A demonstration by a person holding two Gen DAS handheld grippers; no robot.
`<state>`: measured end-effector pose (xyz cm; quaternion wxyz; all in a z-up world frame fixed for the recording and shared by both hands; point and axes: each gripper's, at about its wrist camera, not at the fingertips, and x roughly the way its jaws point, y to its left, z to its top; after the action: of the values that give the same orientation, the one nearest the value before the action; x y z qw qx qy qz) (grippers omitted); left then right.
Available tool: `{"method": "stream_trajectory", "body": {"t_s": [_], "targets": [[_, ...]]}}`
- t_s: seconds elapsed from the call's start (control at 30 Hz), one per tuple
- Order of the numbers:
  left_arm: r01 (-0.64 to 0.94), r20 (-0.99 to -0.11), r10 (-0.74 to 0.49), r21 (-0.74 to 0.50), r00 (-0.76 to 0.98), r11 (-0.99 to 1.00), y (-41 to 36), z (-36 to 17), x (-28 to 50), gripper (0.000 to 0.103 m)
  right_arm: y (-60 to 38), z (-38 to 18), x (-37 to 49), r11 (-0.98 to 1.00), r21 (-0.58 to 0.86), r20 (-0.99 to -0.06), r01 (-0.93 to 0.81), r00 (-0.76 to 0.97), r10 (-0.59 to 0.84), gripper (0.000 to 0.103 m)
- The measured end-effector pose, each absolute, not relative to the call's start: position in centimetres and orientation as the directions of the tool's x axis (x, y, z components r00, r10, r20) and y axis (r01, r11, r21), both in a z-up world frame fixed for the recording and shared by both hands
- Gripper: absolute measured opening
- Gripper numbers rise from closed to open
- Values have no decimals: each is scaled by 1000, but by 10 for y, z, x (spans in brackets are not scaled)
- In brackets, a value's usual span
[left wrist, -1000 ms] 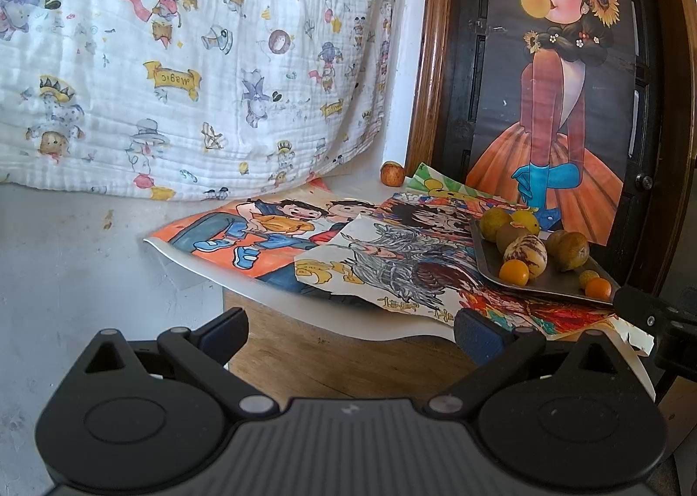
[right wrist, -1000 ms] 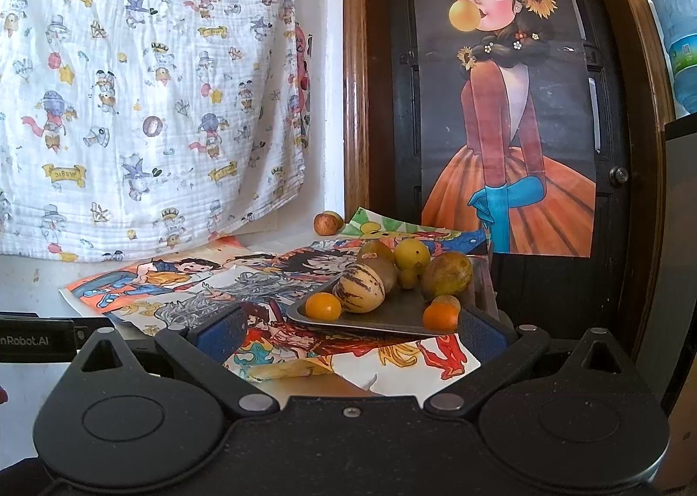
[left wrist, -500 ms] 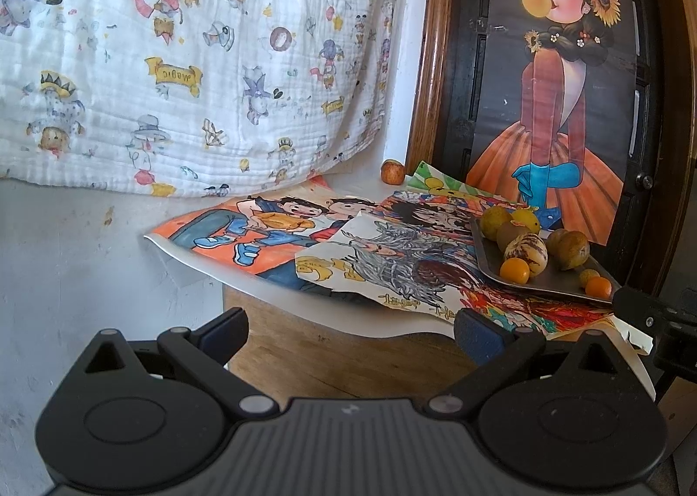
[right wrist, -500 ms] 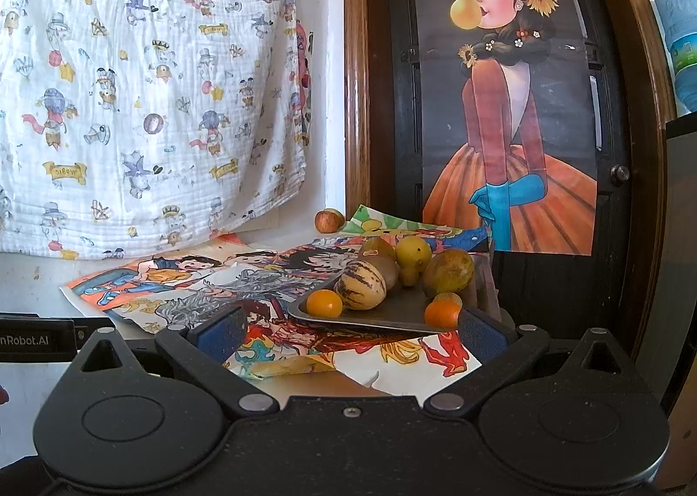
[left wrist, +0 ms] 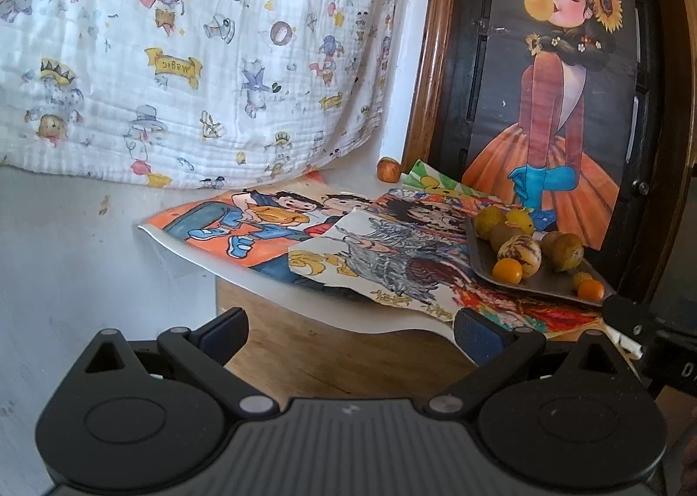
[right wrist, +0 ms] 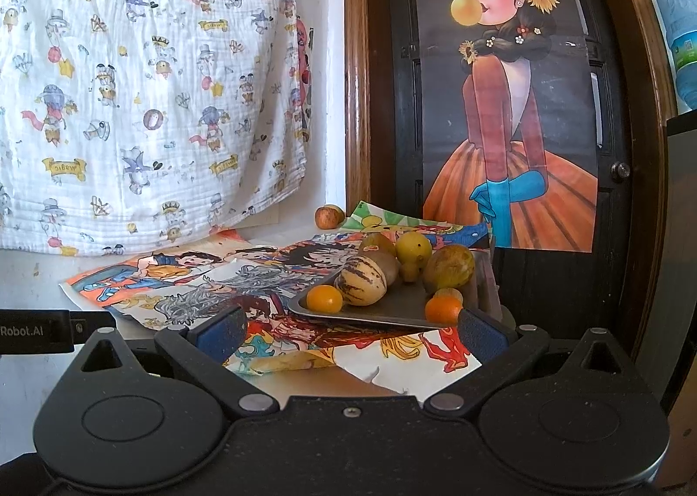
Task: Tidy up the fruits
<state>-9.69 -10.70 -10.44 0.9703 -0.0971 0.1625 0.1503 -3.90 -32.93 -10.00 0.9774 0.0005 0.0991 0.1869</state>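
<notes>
Both grippers empty, fingers spread wide: left gripper (left wrist: 350, 328), right gripper (right wrist: 352, 328). Tray (right wrist: 392, 313) sits on comic posters (right wrist: 183, 274) at the worktop's near corner, carrying most fruit: striped melon (right wrist: 361, 280), two oranges, yellow pieces behind. One stray apple (right wrist: 329, 216) lies well behind the tray, against the wall. Risk: tray rests on loose paper overhanging the worktop edge; a nudge from the fingers could slide it off, and round fruit may roll

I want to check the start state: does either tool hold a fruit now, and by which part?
Nothing is held. The left tool and the right tool are both open and empty, short of the tray of fruits.
</notes>
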Motion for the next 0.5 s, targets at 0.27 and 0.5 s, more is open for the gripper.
{"method": "stream_trajectory", "body": {"t_s": [0.27,0.5], "targets": [[-337,-333,276,-141,902,931,-108,-103,-99,103,-328,-100,-39,929,36,-197,-368,909,368,103],[-336,-316,280,-138,907,932,-110,-102,-102,103,-327,-102,-39,928,35,-200,-372,907,371,103]]}}
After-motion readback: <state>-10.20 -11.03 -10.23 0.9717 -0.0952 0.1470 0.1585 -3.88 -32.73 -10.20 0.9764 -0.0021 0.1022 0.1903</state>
